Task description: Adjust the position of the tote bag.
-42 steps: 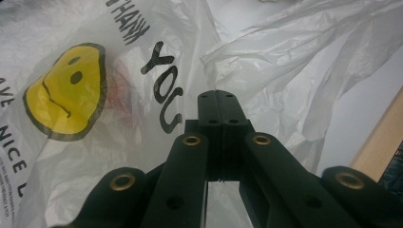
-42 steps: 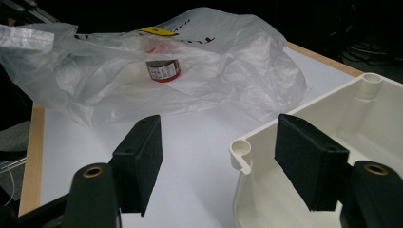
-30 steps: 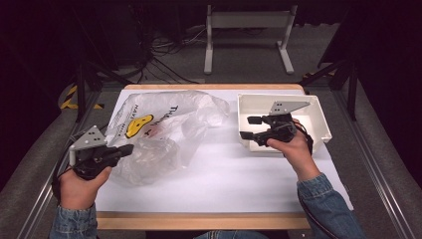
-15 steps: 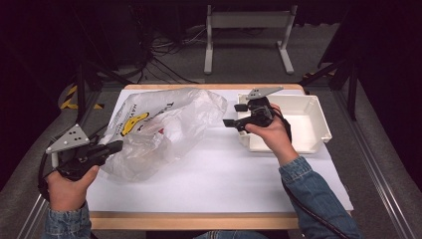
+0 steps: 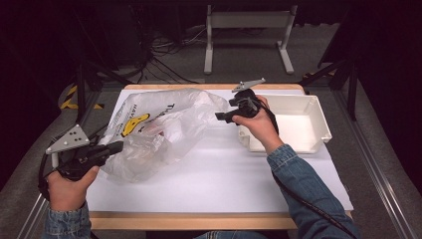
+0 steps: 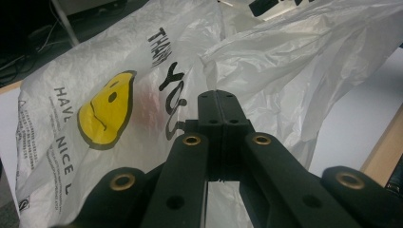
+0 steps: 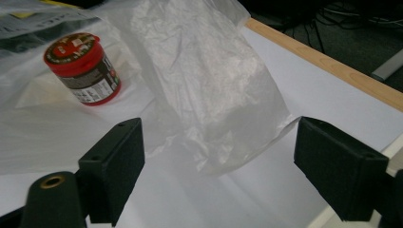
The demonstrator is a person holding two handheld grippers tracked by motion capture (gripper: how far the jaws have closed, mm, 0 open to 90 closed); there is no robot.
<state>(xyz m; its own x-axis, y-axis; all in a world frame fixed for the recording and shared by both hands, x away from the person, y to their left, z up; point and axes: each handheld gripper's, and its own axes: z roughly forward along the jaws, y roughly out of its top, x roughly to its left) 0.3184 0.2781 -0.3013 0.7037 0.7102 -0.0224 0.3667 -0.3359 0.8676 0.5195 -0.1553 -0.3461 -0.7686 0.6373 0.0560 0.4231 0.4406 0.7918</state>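
Left gripper (image 5: 115, 147): we see it lower left in the high view, jaws pressed fully together at the edge of the crinkled translucent white plastic bag with a yellow smiley face (image 5: 164, 124); whether film is pinched we cannot tell.
Right gripper (image 5: 220, 116): centre right, jaws wide, just been opening, gripping nothing.
Small red-lidded jar (image 7: 83, 68): inside the bag, upper left of the right gripper view.
White plastic tray (image 5: 318, 117): right.

White bin (image 5: 321, 119) on the table's (image 5: 209, 184) right side — grey metal stand (image 5: 248, 20) on floor beyond
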